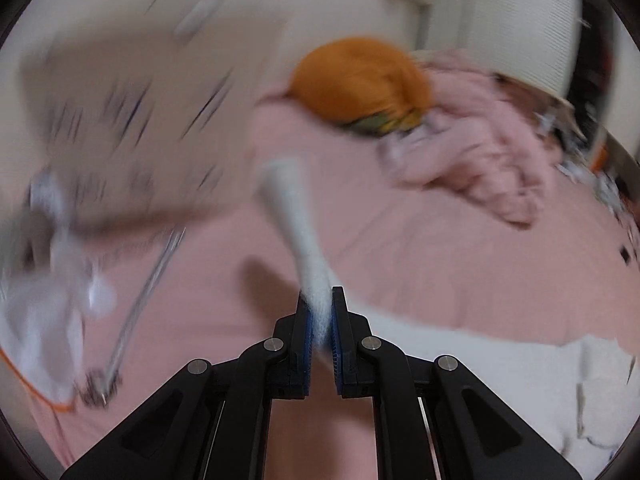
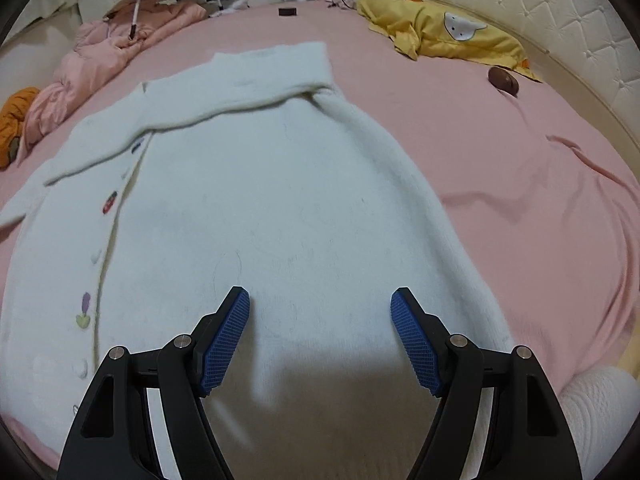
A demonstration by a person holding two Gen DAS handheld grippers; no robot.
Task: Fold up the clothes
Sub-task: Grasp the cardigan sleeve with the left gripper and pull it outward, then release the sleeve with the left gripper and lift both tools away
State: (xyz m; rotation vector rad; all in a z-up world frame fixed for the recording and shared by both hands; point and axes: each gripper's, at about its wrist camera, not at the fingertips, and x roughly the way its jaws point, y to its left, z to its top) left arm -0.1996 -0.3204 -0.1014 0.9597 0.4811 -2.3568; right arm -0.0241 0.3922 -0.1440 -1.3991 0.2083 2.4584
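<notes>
Cardigan (image 2: 256,200), white and fuzzy, lies spread flat on the pink bedsheet (image 2: 500,152) with 1 sleeve folded across its chest. The left gripper (image 1: 322,312) has its 2 blue-padded jaws closed tight on the other sleeve (image 1: 296,216), which runs as a white tube from the pads up and away over the sheet; much of that view is smeared by motion. More of the white knit lies low at the right of the left wrist view. The right gripper (image 2: 320,312) hangs over the lower body of the garment with its jaws spread wide, nothing between them (the pads sit just above the knit; whether they touch it I cannot tell).

Down the placket (image 2: 108,216) at the left run small coloured buttons, 1 red, 1 purple, 1 pale green. Beyond the collar end a small black object (image 2: 287,11) rests on the sheet. At the left edge of the bed a crumpled pink quilt (image 2: 104,56) is heaped beside an orange bundle (image 2: 16,120). At the right, near the white tufted headboard (image 2: 560,24), lie a yellow pillow (image 2: 448,36) and, just beside it, a small brown item (image 2: 503,80).
</notes>
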